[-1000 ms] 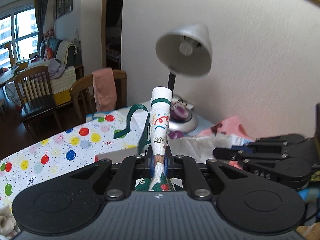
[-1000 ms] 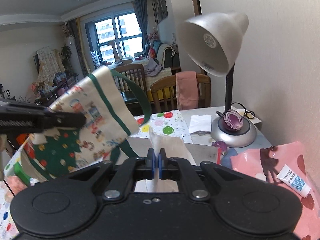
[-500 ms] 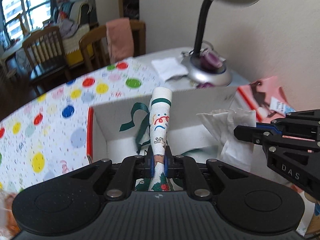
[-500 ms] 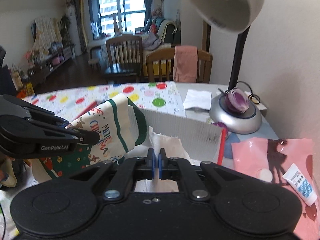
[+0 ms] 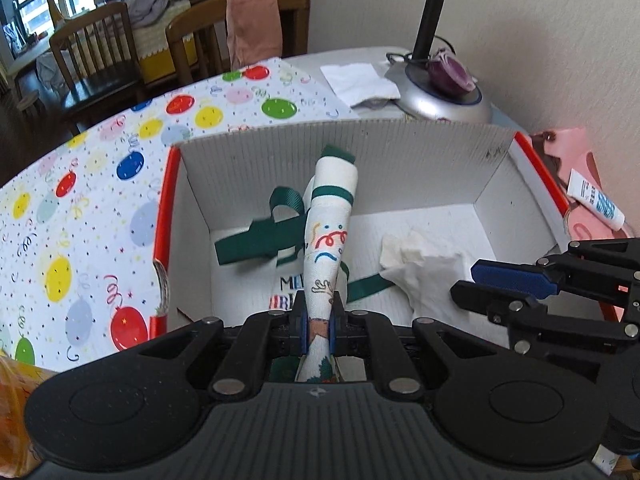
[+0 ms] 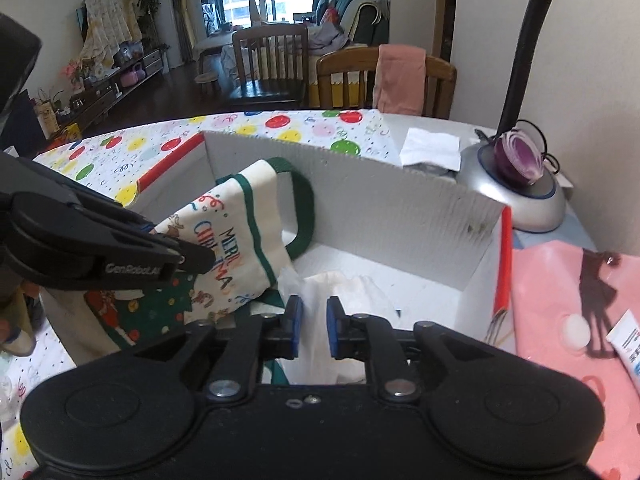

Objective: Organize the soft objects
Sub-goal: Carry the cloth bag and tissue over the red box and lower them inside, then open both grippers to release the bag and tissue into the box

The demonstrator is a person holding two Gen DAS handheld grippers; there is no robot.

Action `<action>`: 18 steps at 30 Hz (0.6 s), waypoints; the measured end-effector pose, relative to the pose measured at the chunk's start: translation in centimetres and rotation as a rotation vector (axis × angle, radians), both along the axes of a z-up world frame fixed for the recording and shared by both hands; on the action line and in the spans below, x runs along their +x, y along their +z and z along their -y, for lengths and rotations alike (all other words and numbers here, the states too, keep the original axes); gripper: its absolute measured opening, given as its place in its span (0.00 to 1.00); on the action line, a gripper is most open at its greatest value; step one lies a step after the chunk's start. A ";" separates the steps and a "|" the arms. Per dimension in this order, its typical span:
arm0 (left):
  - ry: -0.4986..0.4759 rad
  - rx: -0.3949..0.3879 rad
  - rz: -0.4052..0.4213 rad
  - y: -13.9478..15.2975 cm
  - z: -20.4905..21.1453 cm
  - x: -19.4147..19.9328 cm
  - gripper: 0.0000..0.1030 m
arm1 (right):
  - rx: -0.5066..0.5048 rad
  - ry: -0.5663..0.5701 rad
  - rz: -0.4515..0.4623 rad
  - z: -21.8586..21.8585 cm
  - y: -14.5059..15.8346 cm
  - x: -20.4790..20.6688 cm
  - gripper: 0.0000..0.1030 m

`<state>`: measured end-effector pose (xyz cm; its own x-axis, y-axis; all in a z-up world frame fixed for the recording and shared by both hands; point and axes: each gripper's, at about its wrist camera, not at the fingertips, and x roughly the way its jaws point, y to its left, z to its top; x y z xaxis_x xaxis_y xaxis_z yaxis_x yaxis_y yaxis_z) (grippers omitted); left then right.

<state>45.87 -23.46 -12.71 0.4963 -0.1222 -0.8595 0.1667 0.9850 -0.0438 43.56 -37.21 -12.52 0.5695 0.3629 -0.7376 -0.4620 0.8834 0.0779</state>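
A white corrugated box (image 5: 400, 148) with red edges stands on the table. My left gripper (image 5: 318, 320) is shut on a white Christmas tote bag (image 5: 328, 216) with green trim and handles. The bag hangs into the box's left half, and its lower part rests on the floor of the box. In the right wrist view the bag (image 6: 236, 240) shows beside the left gripper (image 6: 192, 256). A crumpled white tissue (image 5: 424, 268) lies in the right half of the box. My right gripper (image 6: 315, 312) is opening, with the tissue (image 6: 344, 292) loose between its parted pads.
A silver lamp base (image 5: 440, 96) with a purple onion on it stands behind the box, next to a white napkin (image 5: 360, 80). A balloon-print cloth (image 5: 100, 184) covers the table's left. At right are a pink sheet (image 6: 560, 300) and a small tube (image 5: 596, 200). Wooden chairs (image 6: 384, 72) stand beyond.
Both grippers have sunk and tipped down into the box, taking the bag and tissue with them. The right jaws, shut on the tissue before, now stand apart.
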 end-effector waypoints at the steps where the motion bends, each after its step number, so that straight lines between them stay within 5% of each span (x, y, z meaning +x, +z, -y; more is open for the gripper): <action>1: -0.004 0.002 -0.008 -0.1 0.1 0.0 0.09 | 0.004 0.005 -0.009 0.0 -0.1 -0.1 0.17; 18: 0.000 -0.080 0.010 0.7 -1.0 -1.3 0.10 | 0.109 0.025 -0.053 1.2 1.1 -0.7 0.42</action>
<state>44.52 -22.42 -12.06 0.5046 -0.1905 -0.8421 0.1675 0.9784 -0.1210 42.88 -38.37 -11.40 0.5205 0.4562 -0.7218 -0.4761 0.8568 0.1981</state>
